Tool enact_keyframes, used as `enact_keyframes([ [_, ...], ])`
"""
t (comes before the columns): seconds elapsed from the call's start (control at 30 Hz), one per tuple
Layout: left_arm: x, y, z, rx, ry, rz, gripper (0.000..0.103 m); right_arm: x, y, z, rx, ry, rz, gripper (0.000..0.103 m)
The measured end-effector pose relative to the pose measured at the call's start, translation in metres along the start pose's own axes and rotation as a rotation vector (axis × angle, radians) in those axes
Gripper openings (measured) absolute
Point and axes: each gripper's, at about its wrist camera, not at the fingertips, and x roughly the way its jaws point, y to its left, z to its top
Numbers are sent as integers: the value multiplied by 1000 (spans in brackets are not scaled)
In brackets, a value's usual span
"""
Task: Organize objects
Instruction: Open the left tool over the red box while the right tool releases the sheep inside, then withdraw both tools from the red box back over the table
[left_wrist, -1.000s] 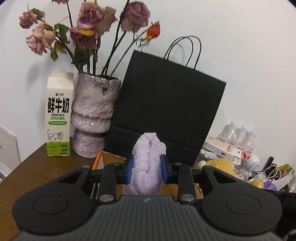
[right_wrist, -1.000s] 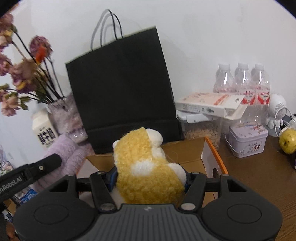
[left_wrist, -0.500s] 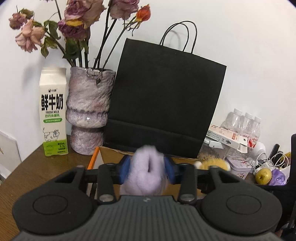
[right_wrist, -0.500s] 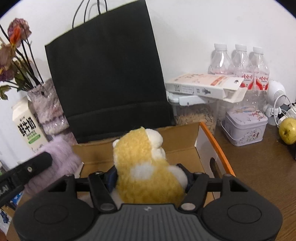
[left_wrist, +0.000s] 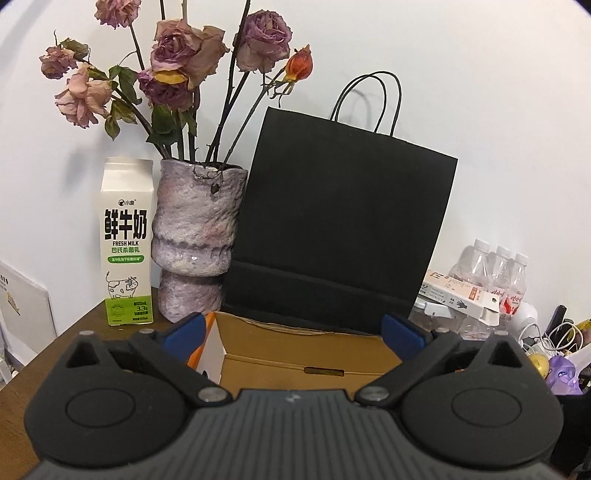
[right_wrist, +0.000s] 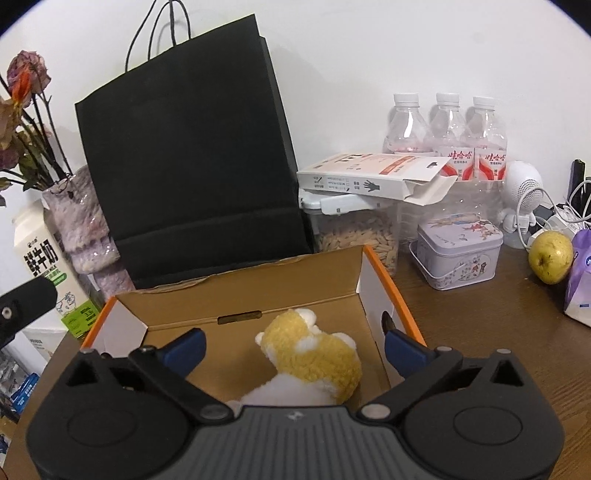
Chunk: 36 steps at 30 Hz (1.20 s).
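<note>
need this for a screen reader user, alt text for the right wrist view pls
The open right hand-held gripper hovers over a cardboard box where a yellow and white plush toy lies. A black paper bag stands behind the box, with water bottles and a tin to the right.

Yellow-white plush toy (right_wrist: 317, 360) – lying in cardboard box (right_wrist: 240, 291)

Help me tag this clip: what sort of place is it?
Probably a cluttered home or dorm desk: a white fresh-milk carton, a mottled purple vase of dried roses and three clear plastic water bottles stand against a white wall.
</note>
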Motion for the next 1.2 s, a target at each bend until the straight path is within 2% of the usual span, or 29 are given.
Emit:
enact_keyframes([
  [0.53,-46,1,-1,-11,-19,-42,103,-52,1,-10,-50,-55,28,103],
  [0.93,-102,5,-11,6,-27,-66,103,-120,6,-26,-121,-130,33,103],
  [1.2,-143,3,-19,23,-29,-80,103,-164,8,-50,-164,-156,39,103],
])
